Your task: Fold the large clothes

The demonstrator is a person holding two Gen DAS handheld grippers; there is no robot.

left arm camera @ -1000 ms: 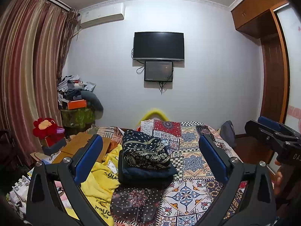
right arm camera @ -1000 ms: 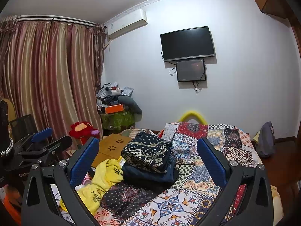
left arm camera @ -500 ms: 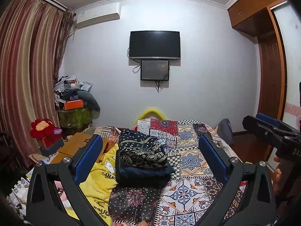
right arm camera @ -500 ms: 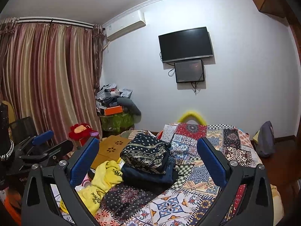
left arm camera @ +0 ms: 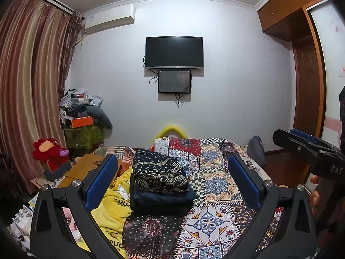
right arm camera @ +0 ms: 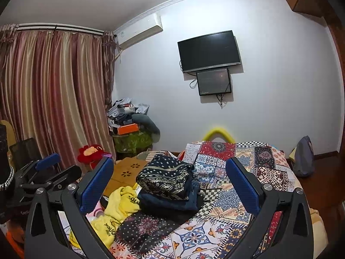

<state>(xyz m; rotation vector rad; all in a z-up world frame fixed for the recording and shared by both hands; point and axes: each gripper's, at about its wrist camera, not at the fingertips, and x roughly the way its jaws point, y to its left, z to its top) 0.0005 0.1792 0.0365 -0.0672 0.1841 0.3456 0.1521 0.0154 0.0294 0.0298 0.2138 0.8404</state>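
A folded dark patterned garment (left arm camera: 160, 173) (right arm camera: 165, 178) lies on top of a folded navy one (left arm camera: 159, 196) (right arm camera: 170, 201), stacked on the patchwork bedspread (left arm camera: 215, 185) (right arm camera: 228, 194). A crumpled yellow garment (left arm camera: 112, 207) (right arm camera: 116, 207) lies left of the stack. My left gripper (left arm camera: 172, 181) is open and empty, held above the bed and short of the stack. My right gripper (right arm camera: 170, 183) is open and empty too, also clear of the clothes. Each gripper shows at the edge of the other's view: the right one (left arm camera: 306, 149), the left one (right arm camera: 47, 172).
A wooden board (right arm camera: 127, 172) and a red plush toy (left arm camera: 48, 149) sit left of the bed. A cluttered stand (left arm camera: 82, 127) is by the curtain. A TV (left arm camera: 174, 52) hangs on the far wall. A wardrobe (left arm camera: 301, 64) stands on the right.
The left wrist view has drifted slightly, so the stack and TV sit a little further left. Both grippers stay open; the clothes have not moved.
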